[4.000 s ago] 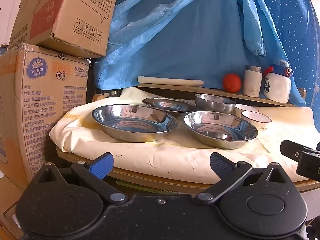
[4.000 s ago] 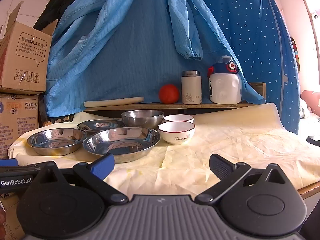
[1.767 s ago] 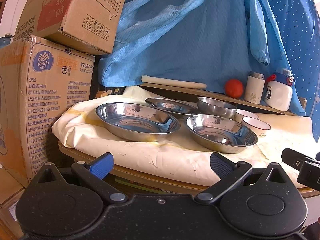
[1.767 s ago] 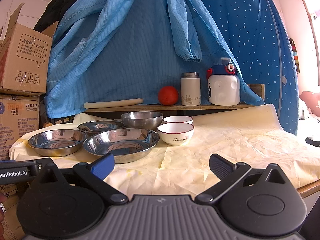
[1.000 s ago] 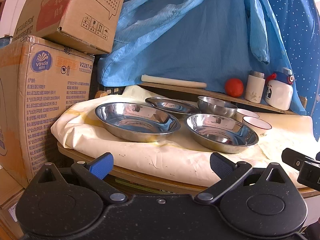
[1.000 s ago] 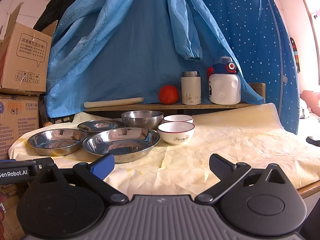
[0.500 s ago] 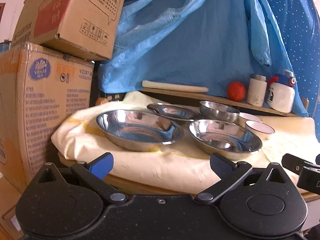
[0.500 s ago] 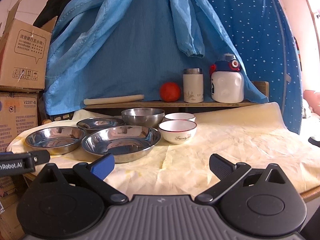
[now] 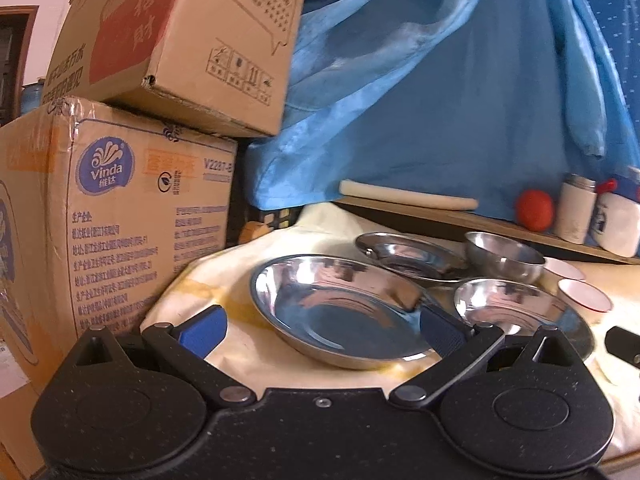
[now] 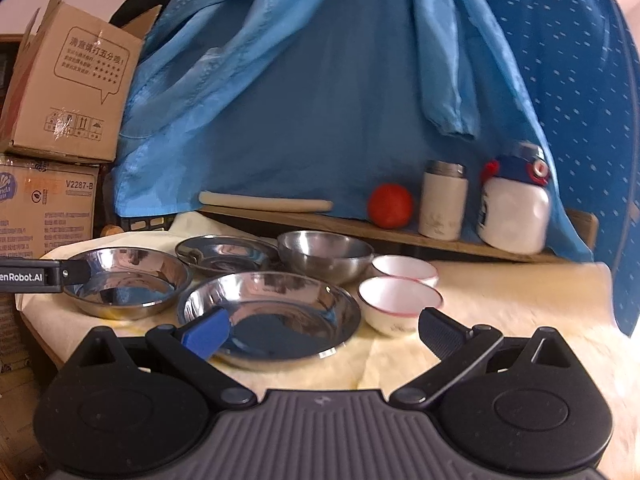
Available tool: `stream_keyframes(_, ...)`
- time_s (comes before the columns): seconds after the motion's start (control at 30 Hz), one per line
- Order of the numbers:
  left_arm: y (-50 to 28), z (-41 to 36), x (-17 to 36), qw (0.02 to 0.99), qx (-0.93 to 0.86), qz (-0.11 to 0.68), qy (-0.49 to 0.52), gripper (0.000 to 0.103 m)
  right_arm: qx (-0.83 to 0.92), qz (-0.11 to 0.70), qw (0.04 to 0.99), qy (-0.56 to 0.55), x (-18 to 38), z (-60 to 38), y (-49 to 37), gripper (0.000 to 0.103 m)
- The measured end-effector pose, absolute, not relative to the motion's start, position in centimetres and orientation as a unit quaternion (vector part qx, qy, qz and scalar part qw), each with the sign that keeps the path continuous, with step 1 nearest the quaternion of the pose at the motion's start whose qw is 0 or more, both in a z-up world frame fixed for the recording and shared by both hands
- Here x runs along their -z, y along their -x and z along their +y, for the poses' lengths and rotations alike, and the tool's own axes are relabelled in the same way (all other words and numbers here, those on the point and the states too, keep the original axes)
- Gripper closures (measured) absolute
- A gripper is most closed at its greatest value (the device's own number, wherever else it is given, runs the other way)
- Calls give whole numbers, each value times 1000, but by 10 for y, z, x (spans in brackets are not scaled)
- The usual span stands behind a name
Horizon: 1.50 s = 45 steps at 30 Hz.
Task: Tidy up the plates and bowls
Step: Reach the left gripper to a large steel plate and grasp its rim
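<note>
Nothing looked stacked yet: steel plates [image 10: 268, 316], steel bowl [image 10: 326, 254] and apparently two white bowls [image 10: 400, 306] sat separately, while left gripper [image 9: 320, 326] and right gripper [image 10: 322, 328] gaped wide, empty.

Blue cloth [image 10: 320, 100] draped behind desk [image 10: 500, 304], desk under creased cream sheet. Two cardboard boxes [image 9: 120, 208] stacked at left. Low wooden shelf [image 10: 400, 232] along back carries red ball, two flasks, pale roll.

— What do I have behind, upper left?
— Two stacked cardboard boxes [image 9: 132, 128]. Blue cloth [image 10: 320, 92] fills the middle. At right on the shelf [image 10: 400, 234]: tomato [image 10: 390, 205], flask [image 10: 443, 205], white bottle [image 10: 514, 209], and a rolling pin [image 10: 266, 201] further left.
</note>
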<state>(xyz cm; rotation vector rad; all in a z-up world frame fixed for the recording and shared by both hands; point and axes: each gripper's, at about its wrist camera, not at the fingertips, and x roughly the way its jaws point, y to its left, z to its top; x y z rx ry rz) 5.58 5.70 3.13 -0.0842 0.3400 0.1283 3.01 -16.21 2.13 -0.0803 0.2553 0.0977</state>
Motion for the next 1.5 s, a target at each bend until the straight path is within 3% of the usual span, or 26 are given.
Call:
stream_keyframes(0.83,-97,76,-21,971,-16,212,110,2,-327,266,906,-45,-60,-106,-172,1)
stream_keyframes(1.13,-104,90,-13,967,-22,216,136,15,-346,308,885,-39,-48,-76,-203,16)
stream_keyframes(1.27,-105,94,-11,965,-31,217,141,25,-349,325,878,-33,-45,-66,-212,26)
stream_keyframes(1.5,-107,93,-8,966,-37,220,130,28,-329,354,875,0,-38,-51,-220,39)
